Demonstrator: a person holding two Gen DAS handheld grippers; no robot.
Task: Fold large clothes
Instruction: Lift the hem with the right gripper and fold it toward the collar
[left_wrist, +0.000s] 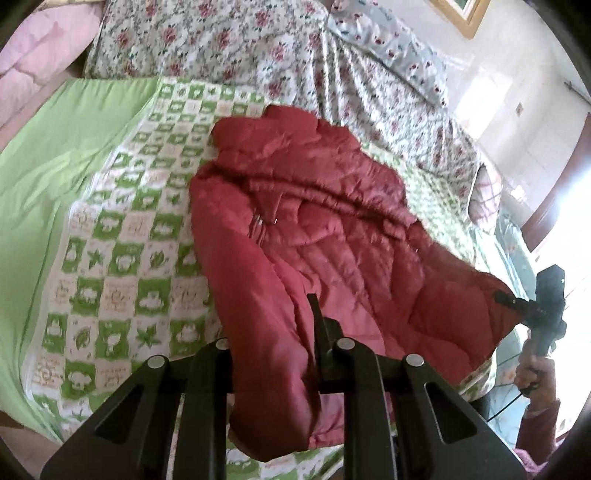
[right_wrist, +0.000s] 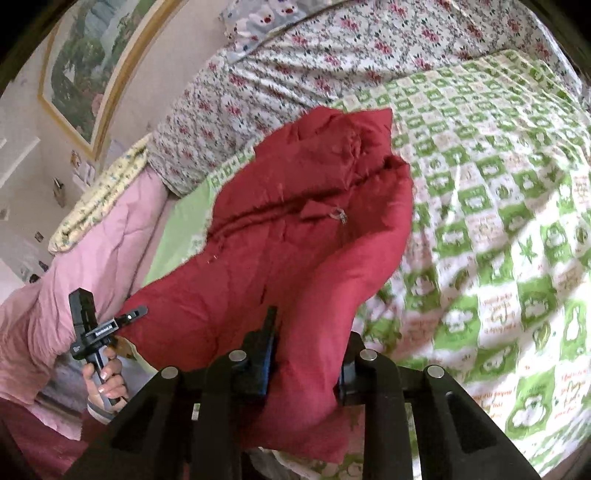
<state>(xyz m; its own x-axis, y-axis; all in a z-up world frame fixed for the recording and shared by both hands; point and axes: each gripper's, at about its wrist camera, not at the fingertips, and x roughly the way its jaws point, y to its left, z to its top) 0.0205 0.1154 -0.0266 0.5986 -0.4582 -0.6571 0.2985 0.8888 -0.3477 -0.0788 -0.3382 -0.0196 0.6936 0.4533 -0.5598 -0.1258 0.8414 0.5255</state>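
Quilted red jacket (left_wrist: 332, 229) looks slightly glossy; checked bedspread (left_wrist: 122, 258) is matt cloth.

Bright daylight, fisheye warp, slight blur.

The bed (left_wrist: 33, 184) wears a plain green sheet. Over it lies a green-and-white checked blanket (left_wrist: 122, 258), with a floral quilt (left_wrist: 229, 40) bunched beyond and, seemingly, a pink duvet (right_wrist: 92, 236) alongside. A red padded jacket (left_wrist: 325, 229) rests on the blanket.
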